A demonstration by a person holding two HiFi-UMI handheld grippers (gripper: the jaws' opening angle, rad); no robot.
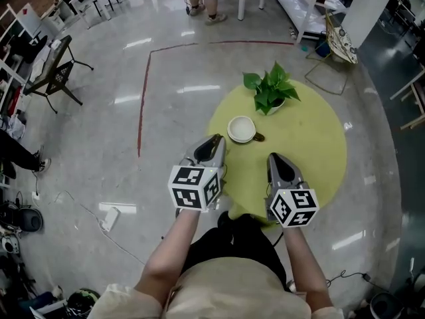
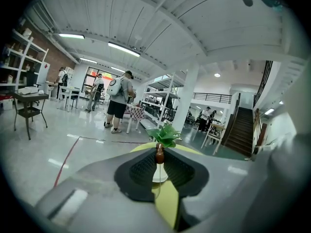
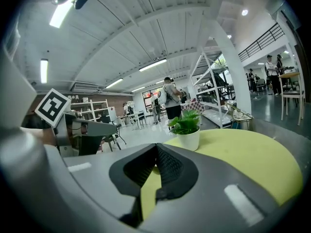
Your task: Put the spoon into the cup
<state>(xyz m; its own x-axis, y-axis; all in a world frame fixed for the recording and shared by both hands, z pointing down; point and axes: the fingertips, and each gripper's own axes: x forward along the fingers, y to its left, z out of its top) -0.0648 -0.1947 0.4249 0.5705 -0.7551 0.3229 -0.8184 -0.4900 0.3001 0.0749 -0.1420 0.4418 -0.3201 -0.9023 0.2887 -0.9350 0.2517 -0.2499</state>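
The left gripper (image 2: 159,165) pinches the spoon (image 2: 159,154) at its tips, brown end up, with the cup (image 1: 242,129) just ahead and slightly to the right, while the right gripper (image 3: 156,148) alongside is pressed together on nothing.

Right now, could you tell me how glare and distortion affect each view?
Head view: bright glare streaks lie on the glossy floor. Left gripper view: strong fisheye bending, with dark corners. Right gripper view: the same bending, plus a blown-out ceiling lamp at the upper left.
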